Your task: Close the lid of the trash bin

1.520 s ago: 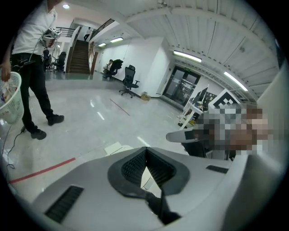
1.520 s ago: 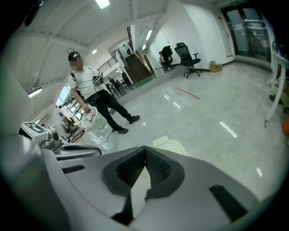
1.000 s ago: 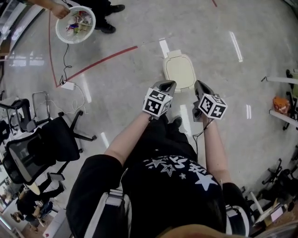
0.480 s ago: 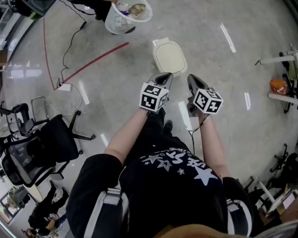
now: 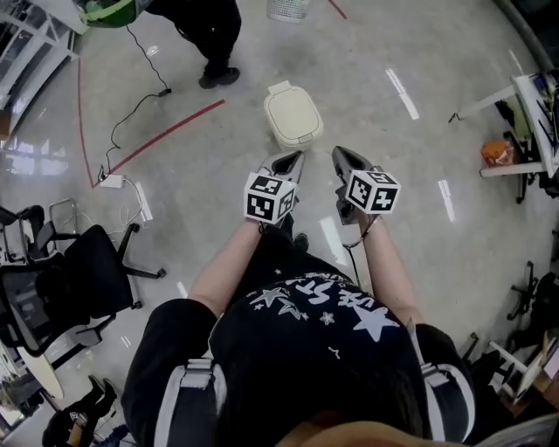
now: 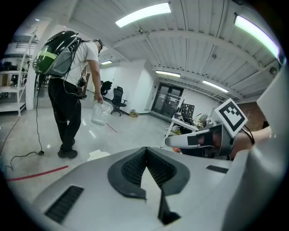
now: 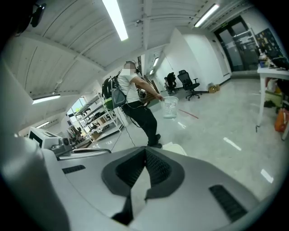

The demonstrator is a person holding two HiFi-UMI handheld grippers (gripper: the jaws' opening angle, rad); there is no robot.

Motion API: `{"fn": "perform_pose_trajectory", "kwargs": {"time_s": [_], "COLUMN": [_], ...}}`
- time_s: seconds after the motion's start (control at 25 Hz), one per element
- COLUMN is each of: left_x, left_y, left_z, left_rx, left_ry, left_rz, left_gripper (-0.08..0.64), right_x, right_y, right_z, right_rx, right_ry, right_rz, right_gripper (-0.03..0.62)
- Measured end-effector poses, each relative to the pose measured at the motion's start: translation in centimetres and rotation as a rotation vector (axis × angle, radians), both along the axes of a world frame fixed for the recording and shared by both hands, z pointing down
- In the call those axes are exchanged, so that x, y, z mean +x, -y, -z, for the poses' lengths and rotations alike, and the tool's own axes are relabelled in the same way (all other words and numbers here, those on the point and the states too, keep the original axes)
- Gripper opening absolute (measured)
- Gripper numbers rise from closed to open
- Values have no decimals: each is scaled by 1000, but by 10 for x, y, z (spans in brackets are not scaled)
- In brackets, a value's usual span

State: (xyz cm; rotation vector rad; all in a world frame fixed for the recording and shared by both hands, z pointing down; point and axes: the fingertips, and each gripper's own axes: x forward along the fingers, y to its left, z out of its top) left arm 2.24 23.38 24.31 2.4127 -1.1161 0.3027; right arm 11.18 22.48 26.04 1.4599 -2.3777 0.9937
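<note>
The cream trash bin (image 5: 293, 116) stands on the floor ahead of me, and from above its lid looks flat on top. My left gripper (image 5: 294, 158) and right gripper (image 5: 339, 154) are held side by side in the air, short of the bin and apart from it. On both, the jaws meet at the tips with nothing between them. The left gripper view shows its gripper (image 6: 145, 149) with the bin (image 6: 98, 154) low on the floor beyond. In the right gripper view, the bin (image 7: 174, 146) peeks just above that gripper (image 7: 145, 150).
A person with a backpack (image 5: 210, 30) stands beyond the bin, carrying a white mesh basket (image 5: 288, 9). A red floor line (image 5: 157, 135), a power strip with cable (image 5: 113, 181) and an office chair (image 5: 79, 279) lie left. White tables (image 5: 524, 105) and an orange bag (image 5: 498, 153) are right.
The person with the mesh basket has walked from the far left to beyond the bin. The bin now sits further left and higher in the head view. Both grippers stayed shut.
</note>
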Motion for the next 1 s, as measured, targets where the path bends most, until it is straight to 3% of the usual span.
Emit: {"fn": "perform_pose_trajectory", "kwargs": {"time_s": [0.36, 0.64, 1.0], "left_x": [-3, -19, -46], "left_y": [-44, -55, -73], "left_z": [36, 52, 65], "left_rx": [89, 117, 129], "left_ry": [-17, -42, -58], "left_rz": [19, -18, -44], "left_gripper": [11, 11, 11], "right_x": [-4, -21, -48], "right_y": [-51, -67, -87], "right_z": [16, 38, 43], "right_rx": [51, 106, 102], "right_ry": [8, -18, -30], "right_rz": [45, 33, 7], "right_gripper": [6, 6, 6]}}
